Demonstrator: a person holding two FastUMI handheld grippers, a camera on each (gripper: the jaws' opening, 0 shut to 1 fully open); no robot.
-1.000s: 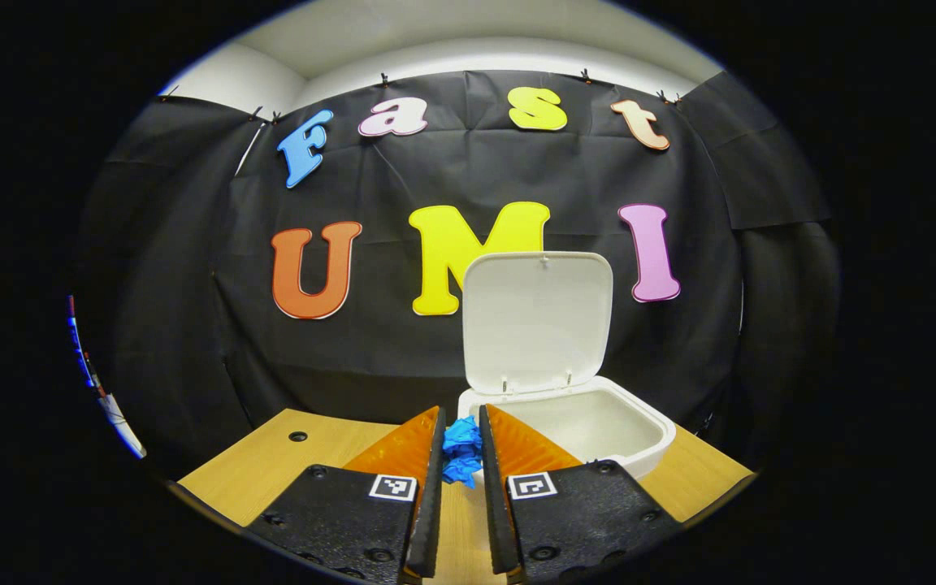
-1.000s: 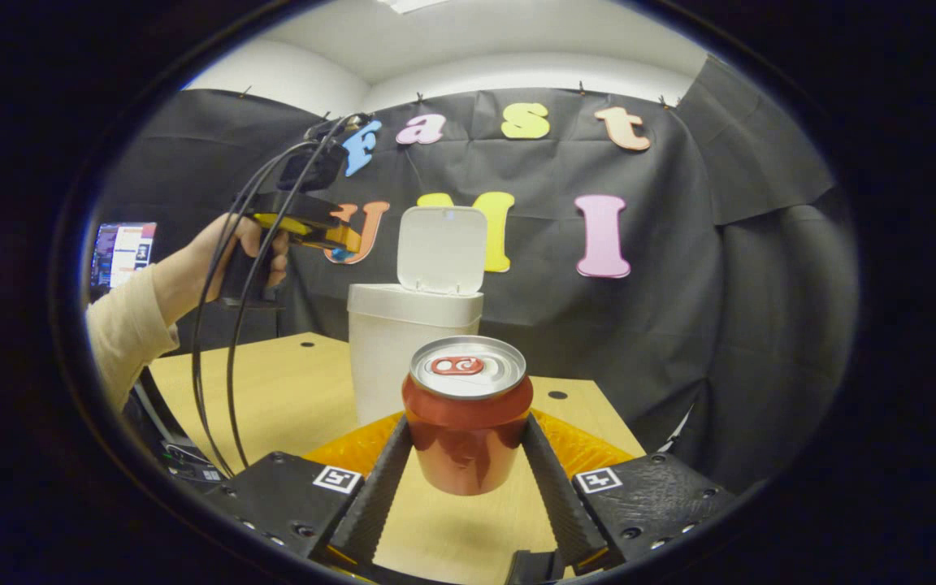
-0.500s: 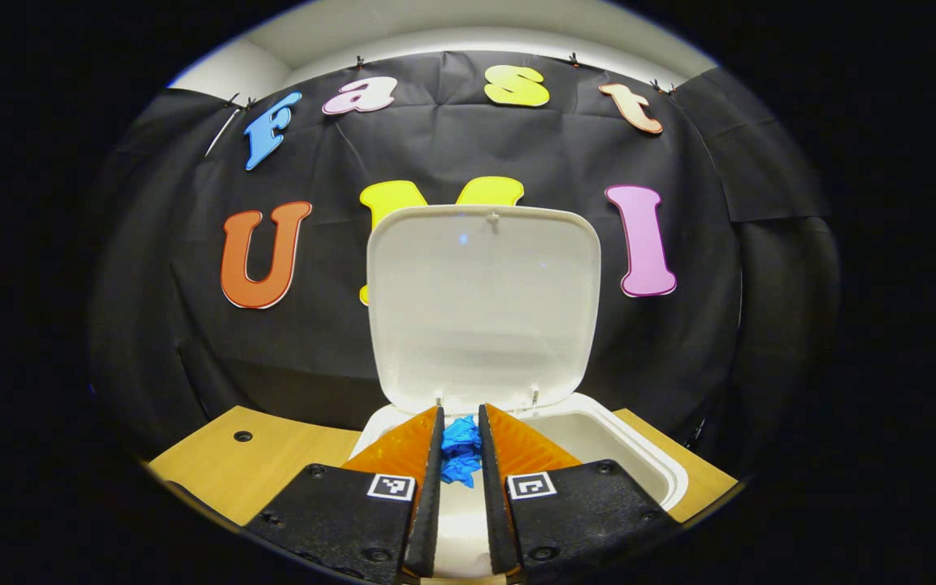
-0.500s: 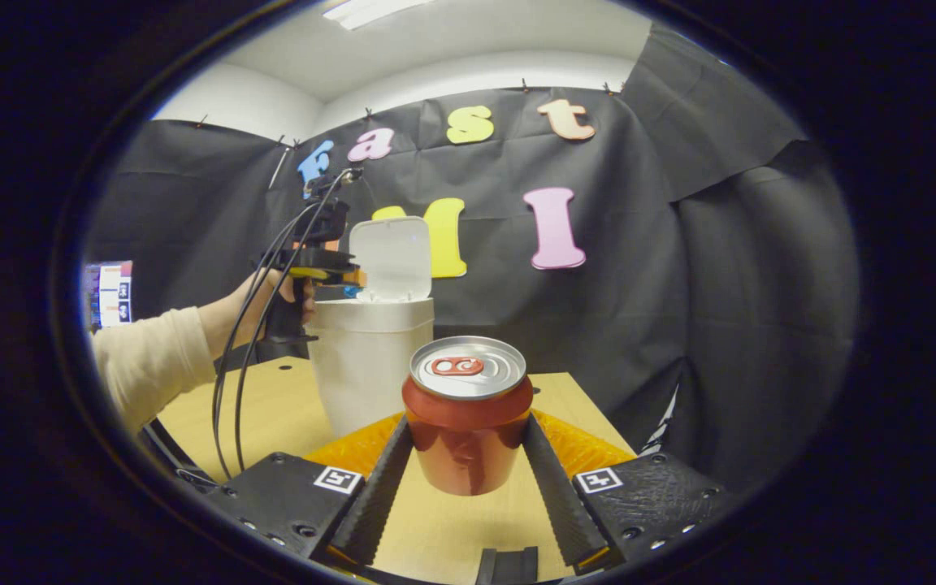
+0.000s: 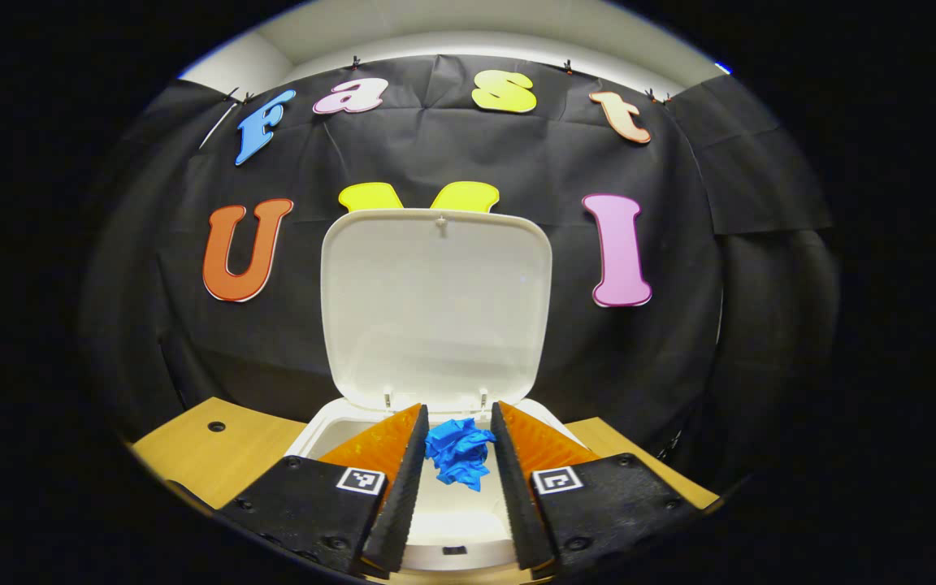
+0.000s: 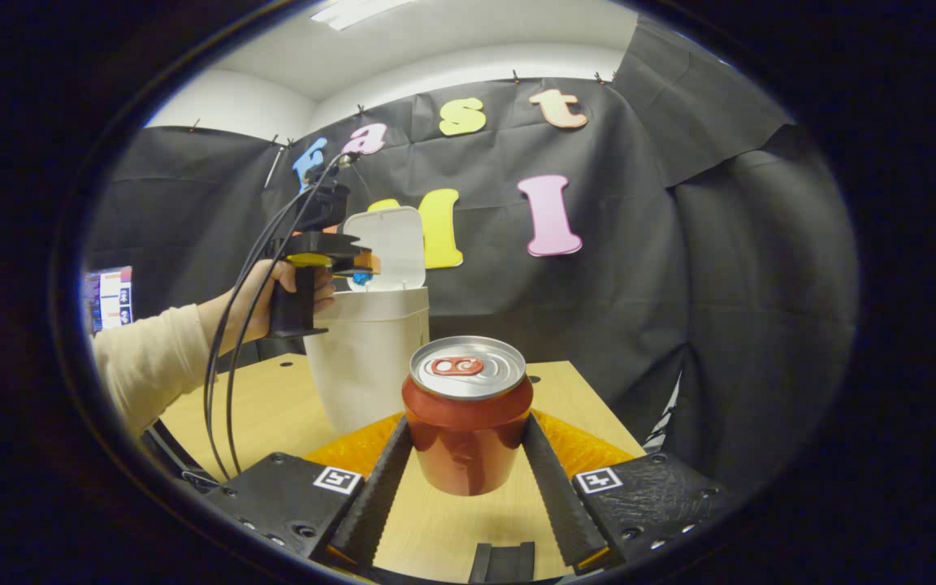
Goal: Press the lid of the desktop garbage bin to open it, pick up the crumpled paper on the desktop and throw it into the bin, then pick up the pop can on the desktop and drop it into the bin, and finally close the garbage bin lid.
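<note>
At lower centre of the left gripper view, the crumpled blue paper ball (image 5: 458, 461) is seen between the left gripper's (image 5: 458, 475) parted fingers, apparently loose, above the white plastic bin (image 5: 318, 422); opening wider there is advised.

Left gripper (image 5: 458, 479) raised, fingers (image 5: 403, 479) parted, right gripper (image 6: 468, 479) level, fingers (image 6: 374, 487) clamped inward, left hand (image 6: 261, 301) gripping handle

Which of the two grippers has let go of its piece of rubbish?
The left gripper: its fingers stand apart from the blue crumpled paper above the open bin. The right gripper clamps the red can.
</note>
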